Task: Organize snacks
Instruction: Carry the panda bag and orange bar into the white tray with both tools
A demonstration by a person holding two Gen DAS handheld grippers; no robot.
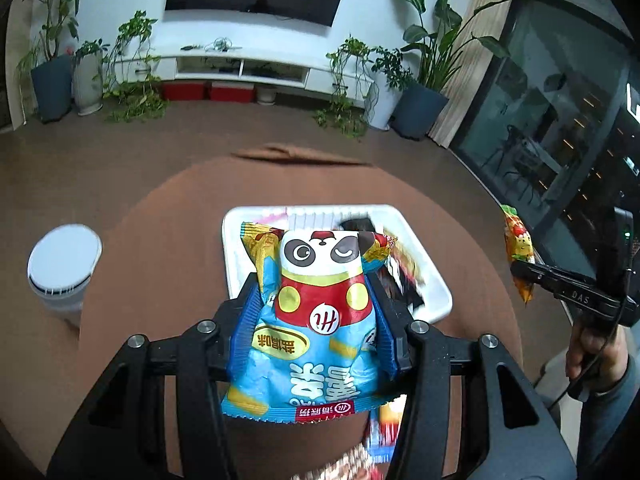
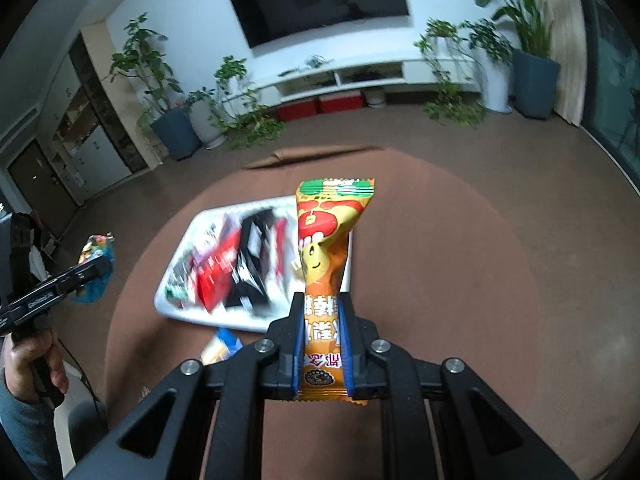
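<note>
My left gripper (image 1: pixel 316 292) is shut on a blue panda snack bag (image 1: pixel 320 320) and holds it above the near edge of a white tray (image 1: pixel 236 256). The tray holds several snack packs (image 2: pixel 248 264). My right gripper (image 2: pixel 322 304) is shut on an orange snack packet (image 2: pixel 328 264), held upright over the tray's right edge (image 2: pixel 350 256). The right gripper with its orange packet (image 1: pixel 518 244) also shows at the right of the left wrist view. The left gripper with the blue bag (image 2: pixel 94 268) shows at the left of the right wrist view.
The tray sits on a round brown table (image 1: pixel 168 240). More snack packs lie on the table near me (image 1: pixel 384 436), (image 2: pixel 222 346). A white lidded bin (image 1: pixel 64 268) stands on the floor to the left. A folded cloth edge (image 1: pixel 296 154) lies at the table's far side.
</note>
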